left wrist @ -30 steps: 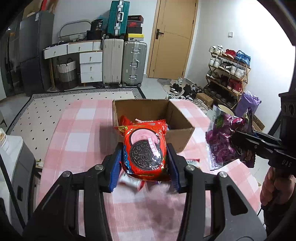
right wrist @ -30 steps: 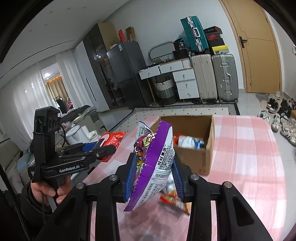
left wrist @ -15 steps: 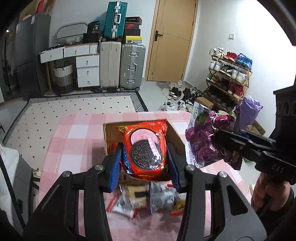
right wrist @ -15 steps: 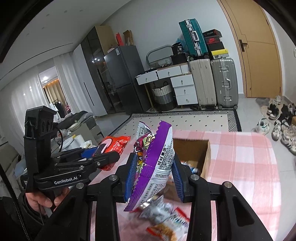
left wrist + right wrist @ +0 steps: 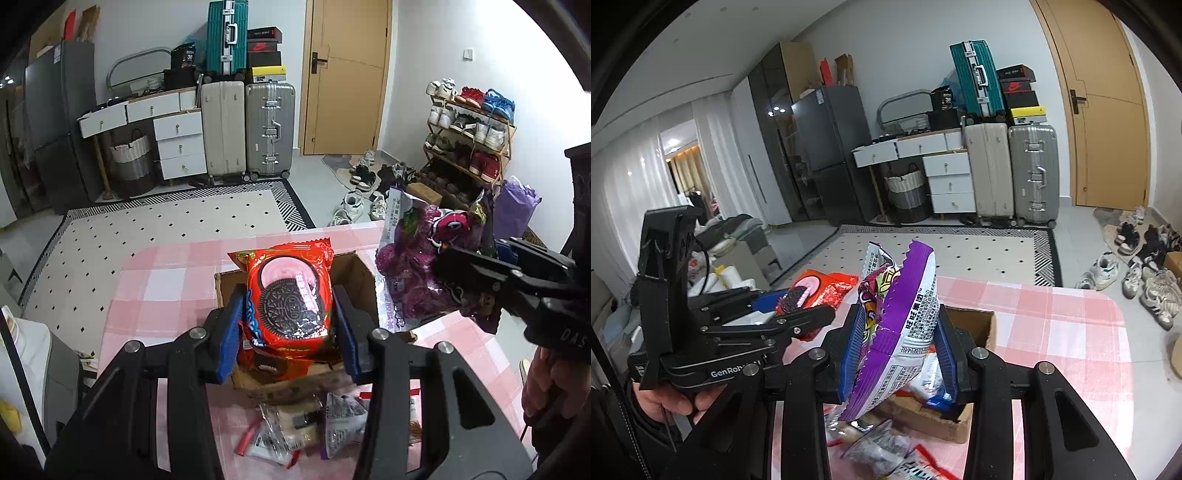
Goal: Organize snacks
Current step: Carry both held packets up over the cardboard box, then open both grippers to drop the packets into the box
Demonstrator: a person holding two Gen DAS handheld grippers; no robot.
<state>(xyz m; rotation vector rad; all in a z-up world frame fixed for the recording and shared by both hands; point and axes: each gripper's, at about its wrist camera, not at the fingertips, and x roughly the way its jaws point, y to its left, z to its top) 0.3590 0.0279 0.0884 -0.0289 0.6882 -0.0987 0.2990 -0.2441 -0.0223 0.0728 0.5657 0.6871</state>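
Observation:
My left gripper (image 5: 290, 323) is shut on a red cookie pack (image 5: 288, 295) and holds it above the open cardboard box (image 5: 354, 266). My right gripper (image 5: 897, 350) is shut on a purple snack bag (image 5: 905, 314), also raised over the box (image 5: 975, 321). The purple bag shows in the left wrist view (image 5: 424, 266), to the right of the box. The red pack shows in the right wrist view (image 5: 812, 291) at the left. Several loose snack packets (image 5: 295, 432) lie on the pink checked tablecloth (image 5: 159, 288) in front of the box.
The table's far edge is close behind the box. Beyond it are a dotted rug (image 5: 166, 221), suitcases (image 5: 269, 129), white drawers (image 5: 177, 144), a shoe rack (image 5: 469, 136) and a door (image 5: 347, 74). A white appliance (image 5: 26, 354) stands left of the table.
Both grippers have risen and tilted down, so the box and loose packets sit lower and nearer in view. The purple bag has moved closer to the box. Both grips are unchanged.

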